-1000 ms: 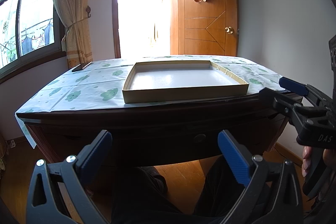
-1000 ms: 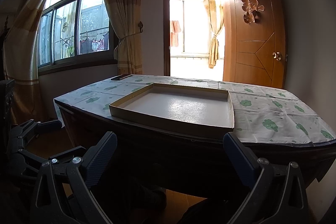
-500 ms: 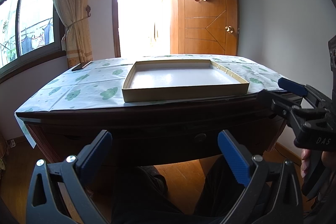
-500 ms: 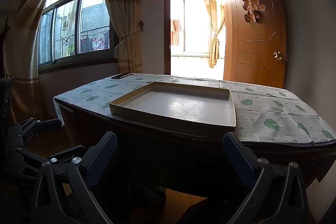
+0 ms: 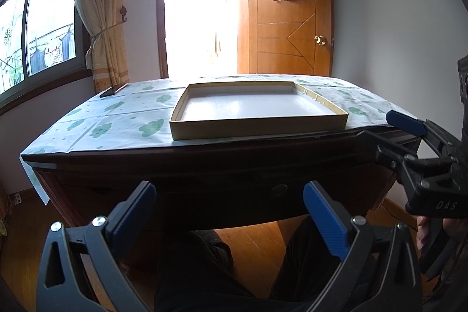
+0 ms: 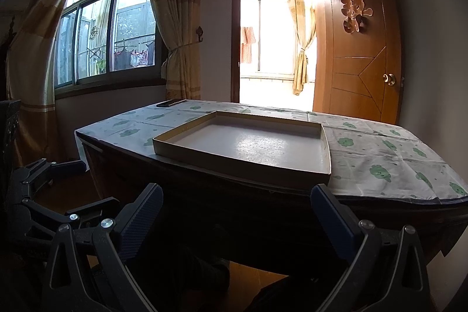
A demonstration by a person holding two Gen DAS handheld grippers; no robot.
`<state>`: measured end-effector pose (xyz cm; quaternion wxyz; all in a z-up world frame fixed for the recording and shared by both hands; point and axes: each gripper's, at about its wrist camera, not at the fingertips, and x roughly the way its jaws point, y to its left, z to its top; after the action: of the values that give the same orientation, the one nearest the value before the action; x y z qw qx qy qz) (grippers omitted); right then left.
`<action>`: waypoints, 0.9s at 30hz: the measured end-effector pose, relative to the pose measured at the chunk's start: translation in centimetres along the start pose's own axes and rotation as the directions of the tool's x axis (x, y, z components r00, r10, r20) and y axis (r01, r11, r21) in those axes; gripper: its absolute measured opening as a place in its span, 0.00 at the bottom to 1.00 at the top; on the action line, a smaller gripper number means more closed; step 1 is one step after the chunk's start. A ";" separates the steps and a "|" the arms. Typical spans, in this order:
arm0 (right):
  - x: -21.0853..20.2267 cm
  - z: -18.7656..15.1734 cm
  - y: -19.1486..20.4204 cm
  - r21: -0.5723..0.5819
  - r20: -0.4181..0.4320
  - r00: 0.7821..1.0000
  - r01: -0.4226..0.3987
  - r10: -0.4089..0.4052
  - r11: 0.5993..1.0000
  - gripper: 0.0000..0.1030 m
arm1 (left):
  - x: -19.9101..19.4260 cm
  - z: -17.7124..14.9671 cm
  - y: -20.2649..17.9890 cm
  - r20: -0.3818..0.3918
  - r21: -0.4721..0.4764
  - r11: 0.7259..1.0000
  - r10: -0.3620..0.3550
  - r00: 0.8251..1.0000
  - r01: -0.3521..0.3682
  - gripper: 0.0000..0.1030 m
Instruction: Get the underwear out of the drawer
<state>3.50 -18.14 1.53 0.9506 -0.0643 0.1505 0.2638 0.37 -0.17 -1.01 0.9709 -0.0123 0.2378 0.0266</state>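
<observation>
Bedroom-type room, wooden floor, white walls. Far left: sliding window with laundry hanging outside, then a tied-back beige curtain. Dark flat phone-like object lies at the far left corner of the dark wooden bench, on the white tablecloth with green cloud print. Centre of the bench: shallow tan cardboard tray with white bottom, sitting on the cloth near the front edge, nothing in it. Behind it a bright open doorway; to its right an open orange-brown wooden door with a cut-out ornament and brass knob.

Bench front is dark; a round knob of the closed drawer shows in the left wrist view. Underwear not visible, can't tell where it is.

Left gripper, black frame with blue pads, held low in front of the drawer, jaws wide apart, gripping nothing. Right gripper further right, level with the bench's edge, jaws also wide, holding nothing; from the left wrist view it sits at the right edge beside the bench corner, not touching. Person's dark-trousered legs below the bench.
</observation>
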 end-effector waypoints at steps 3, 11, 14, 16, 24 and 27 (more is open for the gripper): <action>0.4 -0.5 0.2 -0.038 0.031 0.999 -0.005 0.006 0.999 0.99 | 0.3 -0.1 0.0 -0.005 0.000 1.000 0.002 1.000 -0.002 1.00; 1.9 -2.1 0.6 -0.152 0.114 0.993 0.018 -0.001 0.988 0.99 | 1.7 -1.0 0.3 -0.027 -0.016 1.000 0.019 0.999 -0.019 1.00; 3.1 -2.9 0.7 -0.204 0.150 0.989 0.030 0.001 0.978 0.99 | 1.8 -1.1 0.3 -0.032 -0.018 1.000 0.020 0.999 -0.020 1.00; 4.0 -3.4 0.6 -0.245 0.184 0.983 0.049 -0.003 0.968 0.99 | 1.9 -1.1 0.3 -0.032 -0.017 1.000 0.021 0.999 -0.021 1.00; 7.3 -4.2 -0.9 -0.271 0.233 0.973 0.066 -0.001 0.960 0.99 | 2.5 -1.5 0.3 -0.051 -0.022 0.999 0.022 0.998 -0.023 1.00; 7.8 -4.4 -1.2 -0.282 0.254 0.967 0.063 0.011 0.957 0.99 | 2.7 -1.6 0.2 -0.057 -0.021 1.000 0.019 0.998 -0.021 1.00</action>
<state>9.34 -16.32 -5.10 0.9460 -0.1697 -0.0128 0.2761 1.96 0.14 -3.65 0.9632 -0.0209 0.2651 0.0384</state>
